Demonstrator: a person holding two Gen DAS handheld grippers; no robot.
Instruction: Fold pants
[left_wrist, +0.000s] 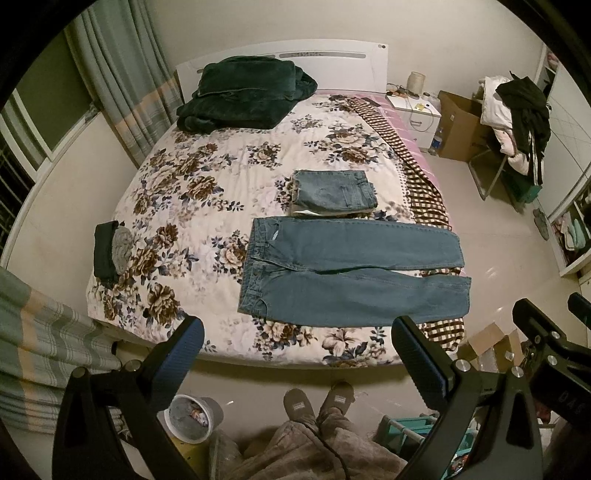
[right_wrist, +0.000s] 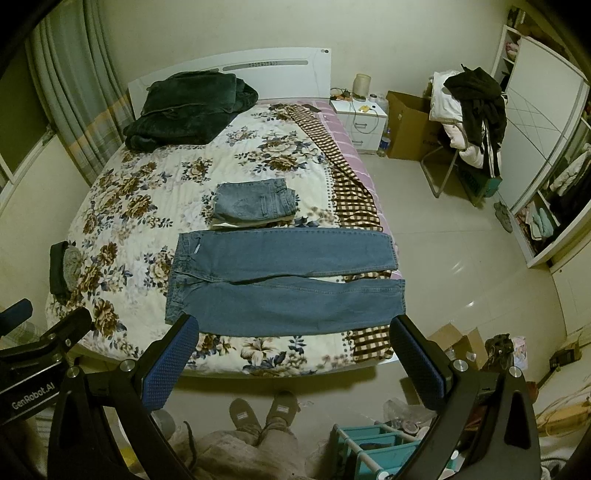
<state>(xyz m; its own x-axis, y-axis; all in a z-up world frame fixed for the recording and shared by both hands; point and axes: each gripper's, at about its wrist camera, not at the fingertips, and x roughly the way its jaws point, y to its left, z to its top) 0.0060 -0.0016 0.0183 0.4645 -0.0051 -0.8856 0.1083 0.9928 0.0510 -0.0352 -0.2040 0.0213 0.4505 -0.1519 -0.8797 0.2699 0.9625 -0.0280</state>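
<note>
A pair of blue jeans (left_wrist: 351, 277) lies flat across the near part of a floral-covered bed (left_wrist: 207, 177), waistband to the left, both legs stretched right and hanging past the bed's edge. It also shows in the right wrist view (right_wrist: 284, 284). My left gripper (left_wrist: 295, 343) is open and empty, held high above the bed's near edge. My right gripper (right_wrist: 291, 339) is open and empty at about the same height; its body shows at the right of the left wrist view (left_wrist: 546, 339).
A folded pair of jeans (left_wrist: 334, 192) lies just beyond the flat pair. A dark green blanket (left_wrist: 243, 96) is at the headboard, dark folded clothes (left_wrist: 109, 251) at the bed's left edge. A chair piled with clothes (left_wrist: 517, 118), boxes and a nightstand stand right. My slippered feet (left_wrist: 317, 402) stand at the bed's foot.
</note>
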